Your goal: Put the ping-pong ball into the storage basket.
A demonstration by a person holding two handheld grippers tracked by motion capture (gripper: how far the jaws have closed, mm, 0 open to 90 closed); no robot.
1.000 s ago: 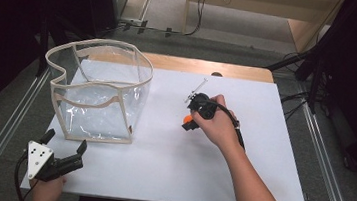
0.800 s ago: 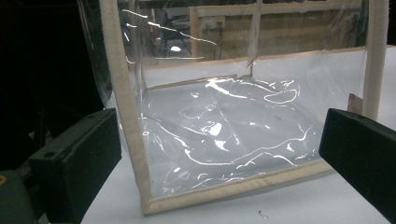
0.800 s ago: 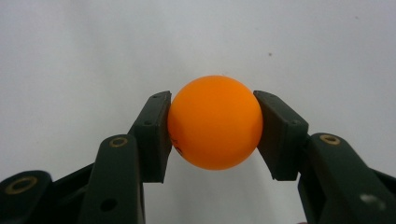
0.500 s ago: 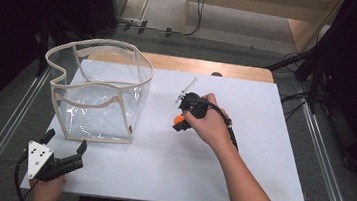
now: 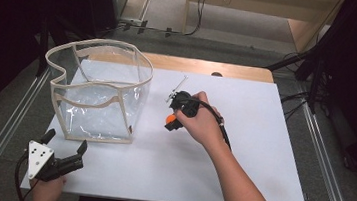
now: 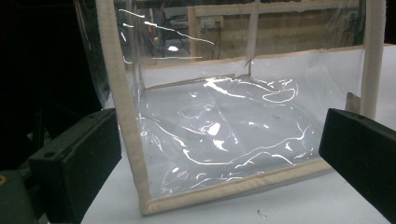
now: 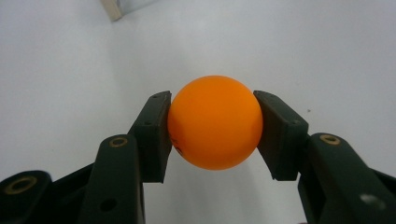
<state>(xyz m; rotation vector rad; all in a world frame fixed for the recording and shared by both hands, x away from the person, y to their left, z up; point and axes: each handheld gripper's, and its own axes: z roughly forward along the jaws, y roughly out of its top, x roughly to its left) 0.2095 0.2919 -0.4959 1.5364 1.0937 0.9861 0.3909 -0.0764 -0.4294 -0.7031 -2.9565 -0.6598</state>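
clear bag (image 5: 99, 92) stands left of the gripped orange ball (image 7: 215, 122).

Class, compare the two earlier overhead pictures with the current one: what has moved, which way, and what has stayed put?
The right gripper, shut on the orange ball, has moved left across the white table, closer to the clear bag. It has kept hold of the ball throughout. The left gripper stays open at the table's near left corner, and the bag has not shifted.

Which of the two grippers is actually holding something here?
The right gripper: its jaws are clamped on an orange ball. The left gripper rests at the table's near corner with jaws apart, nothing between them, facing the clear bag.
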